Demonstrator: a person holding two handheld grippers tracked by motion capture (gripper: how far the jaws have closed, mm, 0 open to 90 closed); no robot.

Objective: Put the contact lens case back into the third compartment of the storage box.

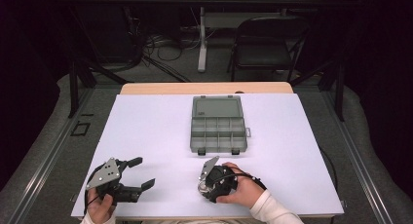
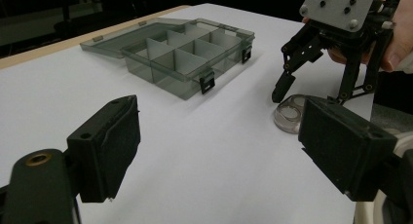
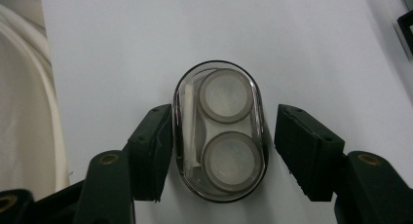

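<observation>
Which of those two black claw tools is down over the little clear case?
The right gripper: its open jaws sit either side of the small clear oval case holding two round lidded cups. The left gripper is open too, with bare white table between its jaws.

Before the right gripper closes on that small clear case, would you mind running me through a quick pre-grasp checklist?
1. Right gripper open: ok, jaws spread.
2. Clear oval case between the jaws: ok, one pad at its left edge, a gap on the other side.
3. Case flat on the white table: ok.
4. Case closed: cannot tell; two round pots and a white stick show through the top.
5. Left gripper out of the way: ok, open and empty, off to the side.
6. Compartment box ready: ok, lid open, compartments look empty.
</observation>
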